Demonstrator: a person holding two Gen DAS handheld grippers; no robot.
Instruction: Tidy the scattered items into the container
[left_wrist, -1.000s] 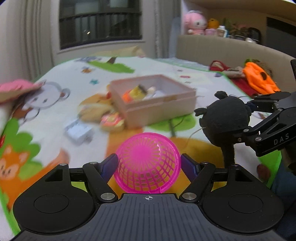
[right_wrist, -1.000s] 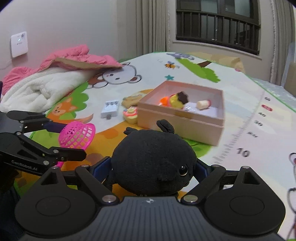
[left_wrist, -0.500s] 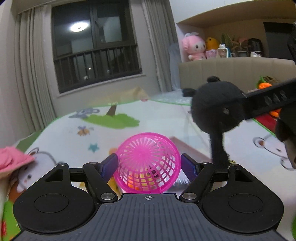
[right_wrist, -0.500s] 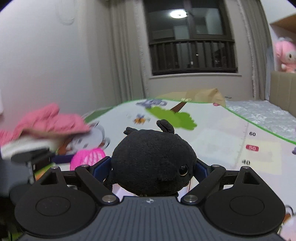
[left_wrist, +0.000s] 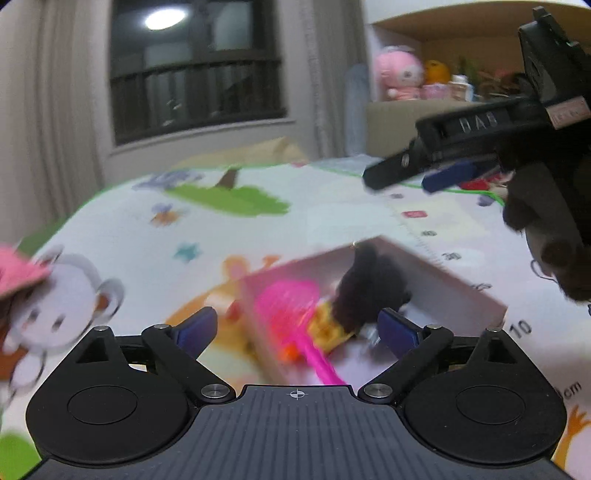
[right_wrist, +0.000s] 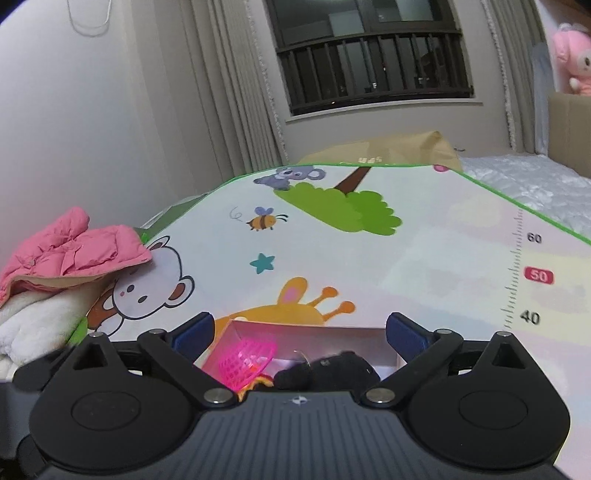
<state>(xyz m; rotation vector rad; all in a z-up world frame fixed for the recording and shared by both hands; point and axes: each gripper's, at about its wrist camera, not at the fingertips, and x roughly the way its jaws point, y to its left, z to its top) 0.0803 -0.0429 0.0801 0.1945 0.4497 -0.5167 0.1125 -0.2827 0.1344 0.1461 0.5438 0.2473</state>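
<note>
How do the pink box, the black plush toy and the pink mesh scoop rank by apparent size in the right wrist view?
1. Pink box, clearly the widest, spanning the gap between the open right gripper fingers.
2. Black plush toy and pink mesh scoop: these look about alike, and both are partly hidden by the gripper body, so no firm ranking.

Soft, even indoor light fills both views, and a ceiling lamp glares as a reflection in the dark window (left_wrist: 197, 70) at the upper left of the left wrist view. That view is motion-blurred – the box (left_wrist: 373, 295) smears – while the right wrist view stays sharp, with fisheye bending and dark corners.
</note>
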